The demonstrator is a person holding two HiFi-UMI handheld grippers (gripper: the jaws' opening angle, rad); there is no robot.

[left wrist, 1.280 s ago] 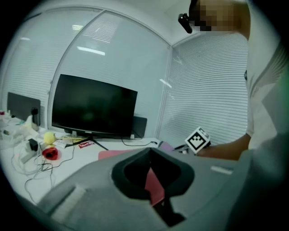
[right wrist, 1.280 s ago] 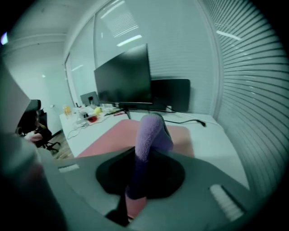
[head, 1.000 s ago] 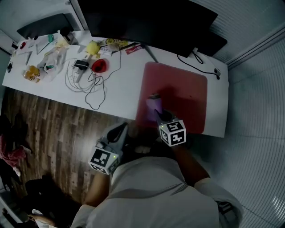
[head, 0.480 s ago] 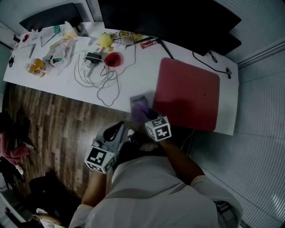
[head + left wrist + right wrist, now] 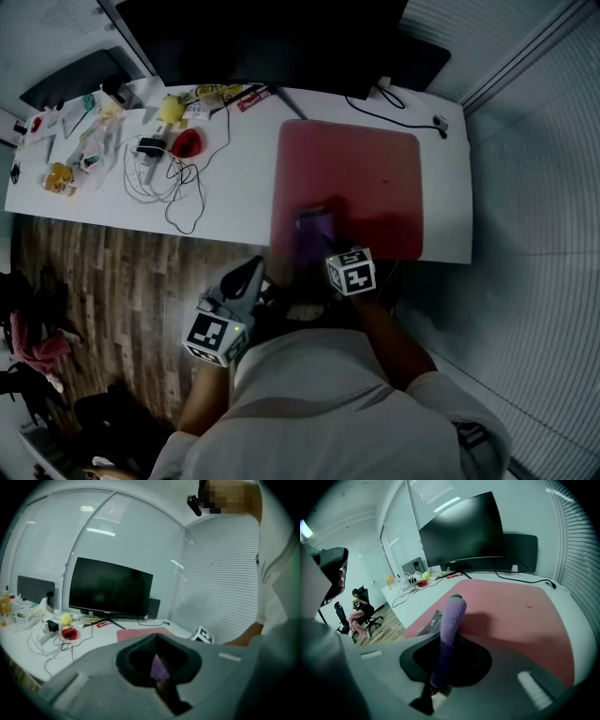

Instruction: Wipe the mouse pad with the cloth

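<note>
Mouse pad: red, flat on the white tabletop, centre-right of the head view, in front of the dark monitor.
Cloth: purple and folded into a narrow roll. It sat over the pad's lower-left part, and whether it touched the pad could not be told.
Right gripper: jaws clamped on the cloth's near end, with the free end sticking out ahead over the pad.
Left gripper: jaws together with nothing between them, held off the tabletop's near edge at lower left.
Handling (judged): the cloth looked soft, light and limp. A grip near one end leaves a floppy tip, so a hold nearer the middle would likely press flatter.
Pad (judged): thin and flexible, and it may slide or ruck under a hard stroke.
Clutter: cables and small items at upper left, well apart from the pad.
</note>
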